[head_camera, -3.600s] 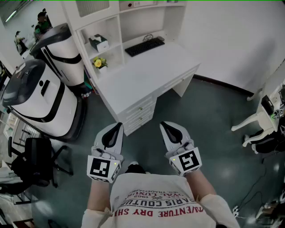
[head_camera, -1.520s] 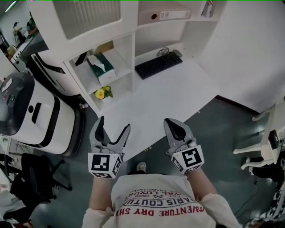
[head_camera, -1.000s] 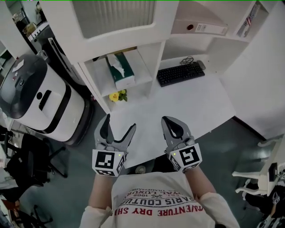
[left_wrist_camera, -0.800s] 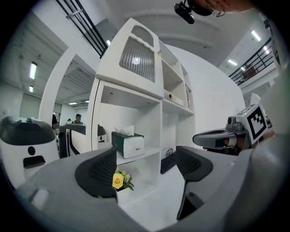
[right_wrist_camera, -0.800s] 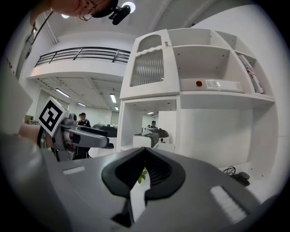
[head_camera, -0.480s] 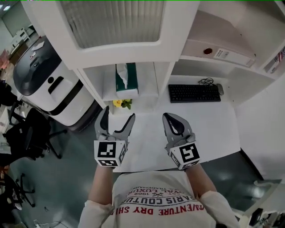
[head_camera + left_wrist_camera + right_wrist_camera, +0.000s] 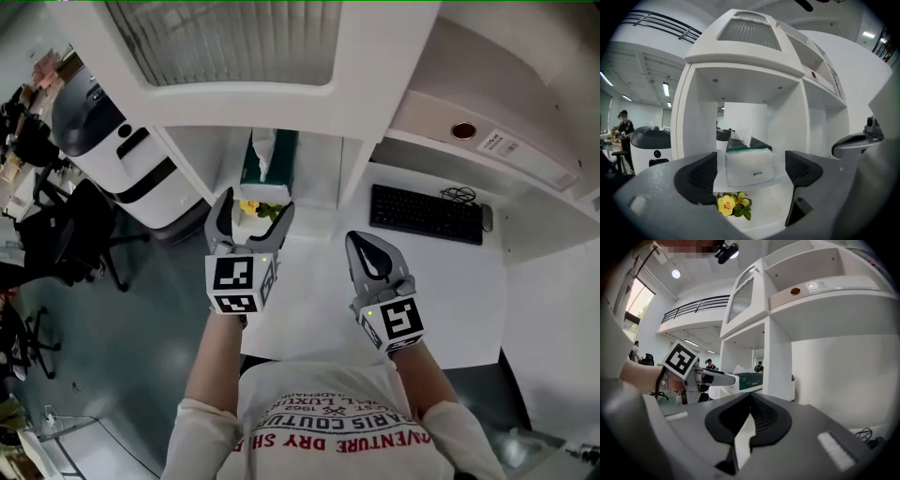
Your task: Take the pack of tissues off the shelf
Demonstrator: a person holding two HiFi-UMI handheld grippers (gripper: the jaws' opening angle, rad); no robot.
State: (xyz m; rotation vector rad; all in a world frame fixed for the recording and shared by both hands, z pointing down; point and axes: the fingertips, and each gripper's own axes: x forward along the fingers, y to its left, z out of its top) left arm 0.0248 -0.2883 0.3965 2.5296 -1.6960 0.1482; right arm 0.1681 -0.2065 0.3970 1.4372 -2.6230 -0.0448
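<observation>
Bright, even indoor light, mostly from overhead. Ceiling strip lights (image 7: pixel 665 89) show in left gripper view; a round ceiling lamp (image 7: pixel 676 273) flares in right gripper view, and the window (image 7: pixel 633 305) beside it is blown out w/ a pinkish tint. White shelf unit (image 7: pixel 375 84) sits near overexposure, w/ only soft shadows under its boards. Dark floor (image 7: pixel 141 356) has a faint sheen. Both gripper views: strong fisheye, black vignette at corners, whatever's nearest the lens out of focus. Head view: wide-angle, straight edges bow, slightly soft overall.
</observation>
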